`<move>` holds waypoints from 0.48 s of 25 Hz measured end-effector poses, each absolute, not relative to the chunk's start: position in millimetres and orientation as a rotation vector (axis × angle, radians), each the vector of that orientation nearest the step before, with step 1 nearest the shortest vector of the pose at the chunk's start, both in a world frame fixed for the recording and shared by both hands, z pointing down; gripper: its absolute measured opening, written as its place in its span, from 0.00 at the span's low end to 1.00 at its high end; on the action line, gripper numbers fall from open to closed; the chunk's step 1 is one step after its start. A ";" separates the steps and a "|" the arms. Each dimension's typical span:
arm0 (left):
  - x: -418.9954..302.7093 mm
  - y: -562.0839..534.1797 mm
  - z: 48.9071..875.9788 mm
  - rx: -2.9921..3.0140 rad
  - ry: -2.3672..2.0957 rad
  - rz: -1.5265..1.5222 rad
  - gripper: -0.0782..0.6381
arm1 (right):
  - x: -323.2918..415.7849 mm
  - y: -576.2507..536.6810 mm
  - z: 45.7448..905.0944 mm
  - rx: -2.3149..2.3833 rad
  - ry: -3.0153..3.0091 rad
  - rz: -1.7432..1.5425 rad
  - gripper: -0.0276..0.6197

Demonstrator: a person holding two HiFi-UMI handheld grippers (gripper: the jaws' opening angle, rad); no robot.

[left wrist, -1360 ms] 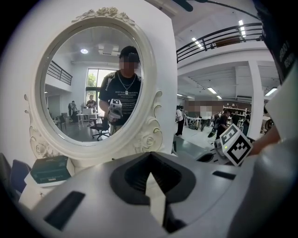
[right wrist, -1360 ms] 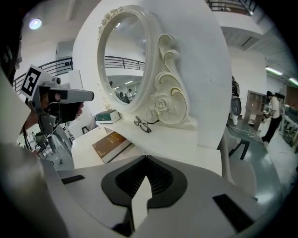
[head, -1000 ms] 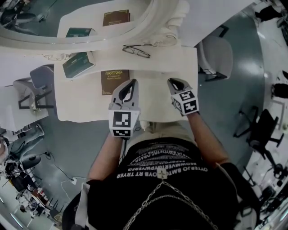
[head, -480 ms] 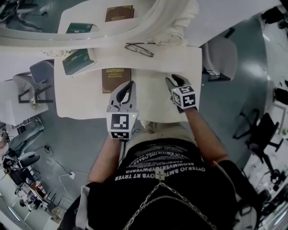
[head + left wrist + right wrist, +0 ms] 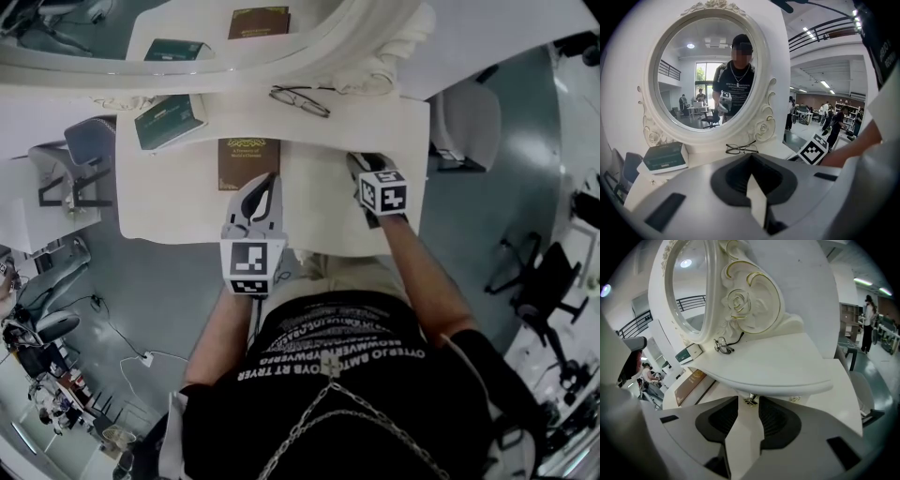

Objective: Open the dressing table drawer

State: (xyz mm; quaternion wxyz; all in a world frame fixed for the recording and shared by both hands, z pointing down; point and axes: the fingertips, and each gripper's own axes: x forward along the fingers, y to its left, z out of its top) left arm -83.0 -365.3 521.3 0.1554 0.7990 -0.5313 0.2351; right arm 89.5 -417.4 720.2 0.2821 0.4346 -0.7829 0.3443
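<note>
Your right gripper's (image 5: 360, 162) jaws, just opened wide, frame a small metal drawer knob (image 5: 750, 400) under the white bench (image 5: 787, 364); left gripper's (image 5: 267, 183) jaws together, empty.

A glossy grey-green floor (image 5: 178, 281) surrounds the white dressing table (image 5: 328, 214). A pale grey padded chair (image 5: 464, 117) stands just right of it and a grey dark-framed chair (image 5: 80, 159) at its left, with a black office chair (image 5: 539, 272) farther right. Ceiling strip lights (image 5: 824, 84) glow beyond it.

Glasses (image 5: 300, 100); brown book (image 5: 248, 163) beside green book (image 5: 170, 120).
</note>
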 end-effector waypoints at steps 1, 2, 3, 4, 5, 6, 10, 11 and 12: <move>-84.1 -365.0 520.4 2.289 -1.524 0.672 0.11 | 88.7 -419.1 721.7 1.175 -2.089 0.929 0.23; -85.1 -364.4 519.3 2.290 -1.526 0.671 0.11 | 87.3 -420.2 723.4 1.185 -2.083 0.940 0.23; -86.2 -363.3 518.2 2.291 -1.528 0.672 0.11 | 86.2 -420.9 724.9 1.197 -2.076 0.953 0.23; -87.1 -361.9 517.2 2.292 -1.530 0.673 0.11 | 86.1 -421.5 726.0 1.215 -2.067 0.964 0.23; -88.1 -360.2 516.6 2.291 -1.532 0.674 0.11 | 87.1 -422.2 726.3 1.239 -2.057 0.971 0.23; -89.2 -358.3 516.3 2.290 -1.533 0.676 0.11 | 88.5 -423.1 726.1 1.263 -2.049 0.976 0.22; -98.1 -347.4 514.0 2.282 -1.541 0.684 0.11 | 88.2 -421.2 726.7 1.290 -2.039 0.963 0.18; -100.2 -344.8 512.5 2.282 -1.545 0.684 0.11 | 89.2 -420.1 726.8 1.294 -2.032 0.948 0.18; -101.9 -342.6 510.7 2.283 -1.549 0.682 0.11 | 91.3 -419.1 726.5 1.301 -2.023 0.931 0.18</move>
